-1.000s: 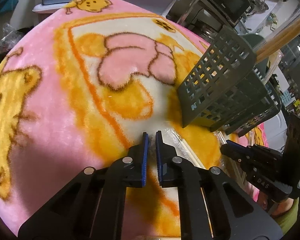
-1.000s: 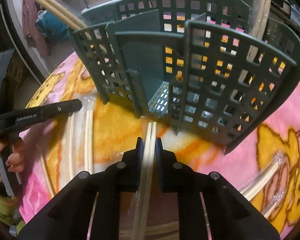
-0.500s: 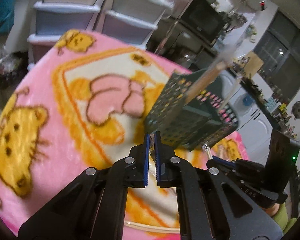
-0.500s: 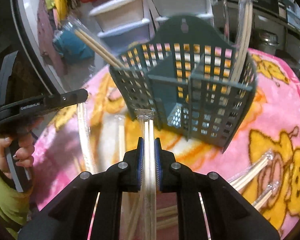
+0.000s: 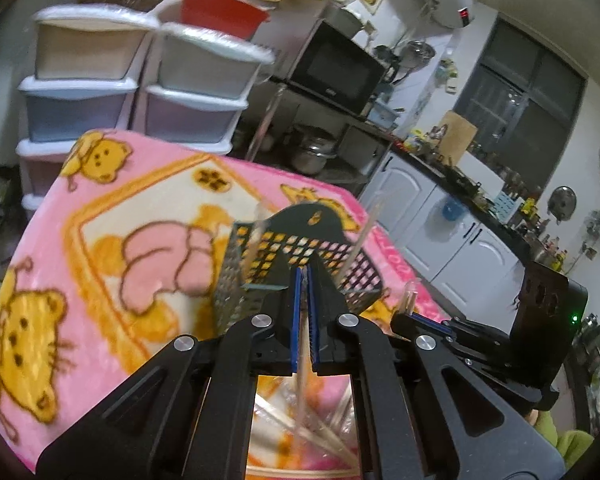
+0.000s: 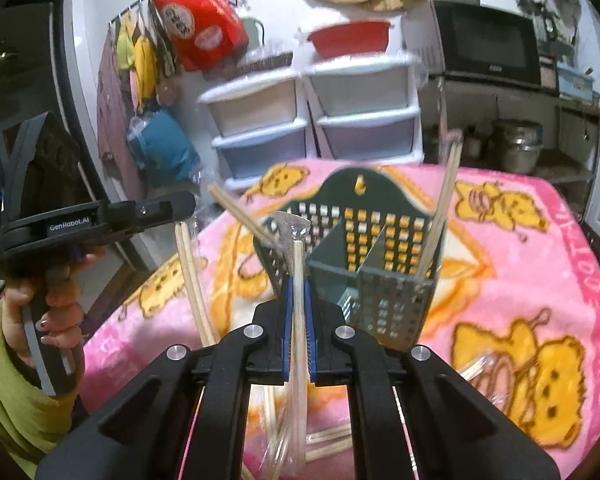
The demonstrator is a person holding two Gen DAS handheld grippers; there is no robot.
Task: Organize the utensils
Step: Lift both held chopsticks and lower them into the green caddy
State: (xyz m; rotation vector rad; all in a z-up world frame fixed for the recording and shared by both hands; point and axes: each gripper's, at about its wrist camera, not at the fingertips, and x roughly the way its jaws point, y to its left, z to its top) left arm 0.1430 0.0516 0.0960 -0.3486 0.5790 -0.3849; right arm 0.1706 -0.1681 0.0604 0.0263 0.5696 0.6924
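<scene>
A dark green slotted utensil caddy [image 5: 300, 264] [image 6: 364, 256] stands on the pink cartoon blanket [image 5: 100, 248] with wrapped chopstick pairs leaning in it [image 6: 440, 216]. My left gripper [image 5: 305, 280] is shut on a wrapped chopstick pair [image 5: 302, 360], lifted in front of the caddy. My right gripper [image 6: 297, 292] is shut on another wrapped chopstick pair [image 6: 298, 320], its tip near the caddy's left rim. The left gripper also shows in the right wrist view [image 6: 100, 220], the right one in the left wrist view [image 5: 460, 332].
More wrapped chopsticks lie on the blanket [image 5: 300, 428] [image 6: 328, 440] below both grippers and at the right [image 6: 476, 368]. Plastic drawer units [image 5: 140, 80] stand past the table's far edge, with a microwave [image 5: 332, 68] and kitchen counter beyond.
Both grippers have risen from the blanket, each lifting a wrapped chopstick pair, and now look down on the caddy from higher up.
</scene>
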